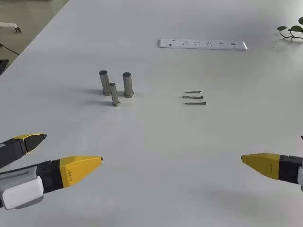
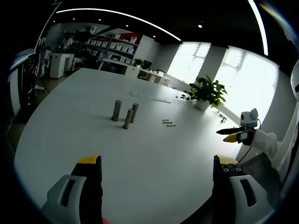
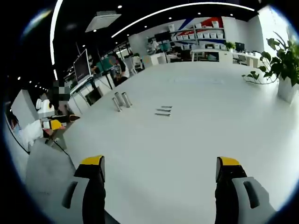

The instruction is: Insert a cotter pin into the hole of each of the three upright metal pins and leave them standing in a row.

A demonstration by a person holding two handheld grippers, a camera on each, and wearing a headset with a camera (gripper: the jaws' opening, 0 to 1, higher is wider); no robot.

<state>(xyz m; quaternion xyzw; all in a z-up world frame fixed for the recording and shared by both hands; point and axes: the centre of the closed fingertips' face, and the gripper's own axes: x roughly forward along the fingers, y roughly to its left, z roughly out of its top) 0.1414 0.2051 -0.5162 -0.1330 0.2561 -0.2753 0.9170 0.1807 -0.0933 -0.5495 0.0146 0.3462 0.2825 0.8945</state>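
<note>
Both left tongs [image 2: 157,160] and right tongs [image 3: 160,160] gape wide.

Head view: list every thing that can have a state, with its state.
metal pins: three, upright, bunched together, no cotter pin in any.
cotter pins: three, lying loose on the table, apart from the metal pins.
left gripper: open, empty.
right gripper: open, empty.
power strip: flat on the table, nothing plugged in.
</note>
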